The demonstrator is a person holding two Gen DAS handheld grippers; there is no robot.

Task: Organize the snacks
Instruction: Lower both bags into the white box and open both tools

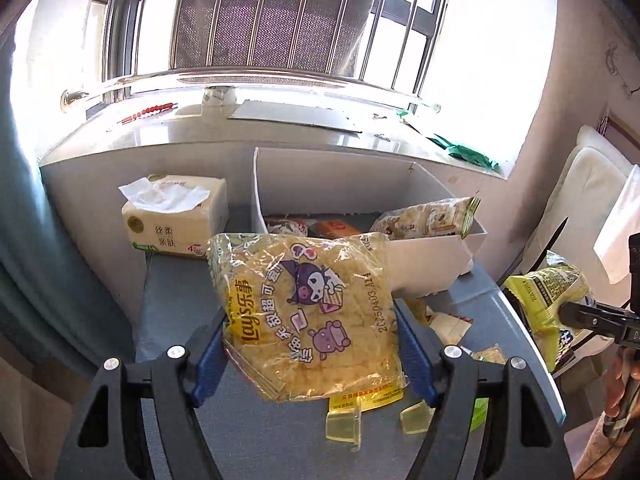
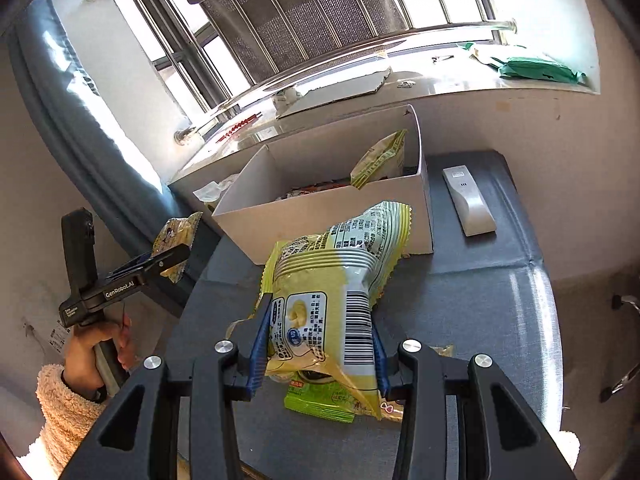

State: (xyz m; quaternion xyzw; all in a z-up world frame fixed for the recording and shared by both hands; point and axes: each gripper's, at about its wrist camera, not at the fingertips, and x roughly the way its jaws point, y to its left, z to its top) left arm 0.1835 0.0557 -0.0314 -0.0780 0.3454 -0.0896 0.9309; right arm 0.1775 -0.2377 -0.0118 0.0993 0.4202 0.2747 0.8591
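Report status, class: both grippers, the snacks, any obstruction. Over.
Left gripper shut on Lay's bag. Right gripper shut on yellow-green snack bag. White box ahead, partly filled. Nothing blocking.

Left gripper (image 1: 312,344) — black frame, blue-padded jaws closed on the sides of a clear yellow Lay's bag (image 1: 308,312), which is lifted clear of the desk; gripper tilted downward. In the right wrist view its bearer shows: a bare hand (image 2: 96,344) wrapped round the black handle, wrist in a fluffy cream sleeve (image 2: 64,404).

Right gripper (image 2: 318,344) — same build, jaws narrower, pads pressed on both sides of a yellow-green snack packet (image 2: 332,280), tilted downward. In the left wrist view it enters from the right edge, side on; fingers (image 1: 618,388) of the holding hand partly visible.
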